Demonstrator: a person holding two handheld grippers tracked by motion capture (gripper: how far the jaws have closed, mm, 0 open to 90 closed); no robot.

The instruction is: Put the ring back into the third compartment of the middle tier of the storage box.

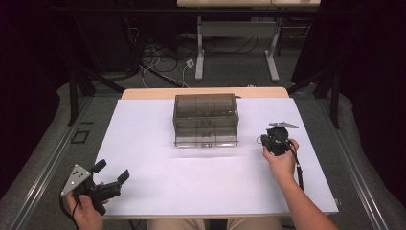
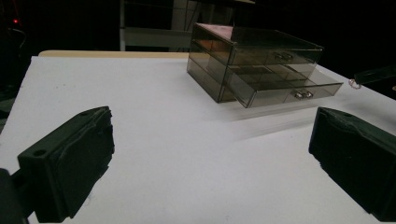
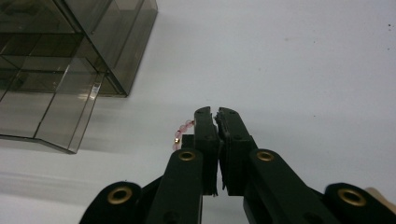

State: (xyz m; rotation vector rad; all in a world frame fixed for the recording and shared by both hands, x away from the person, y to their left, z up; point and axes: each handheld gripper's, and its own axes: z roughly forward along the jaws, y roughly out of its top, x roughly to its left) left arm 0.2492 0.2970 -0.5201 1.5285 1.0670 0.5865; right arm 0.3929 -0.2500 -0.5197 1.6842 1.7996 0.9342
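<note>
On the white table (image 1: 158, 187) in the high view, a smoky clear drawer box (image 1: 206, 120) sits centre, toward the far edge. Right gripper (image 1: 273, 142) is just off the box's right front corner, held in the person's right hand (image 1: 282, 160), pointing down at the table; jaws too small here to tell. Left gripper (image 1: 111, 173) is at the near left corner, well apart from the box, held in the left hand (image 1: 86, 211), jaws spread, nothing between them.

Left gripper view: both black jaws rise far apart at the frame's edges, bare table (image 2: 177, 154) between them. Drawer box (image 2: 261, 70) ahead, lower drawer pulled partway out, small metal handle on its front. A small ring-like bit of something shows at the far right by the box (image 2: 356, 84), too small to name.

Right gripper view: jaws (image 3: 215, 114) closed together, tips nearly touching. A pink bead bracelet (image 3: 183, 128) with a gold-coloured piece pokes out at the left side of the jaws, pinched between them, over the table (image 3: 303, 70) just off the corner of the drawer box (image 3: 70, 60). Whether the bracelet touches the table, cannot tell.
</note>
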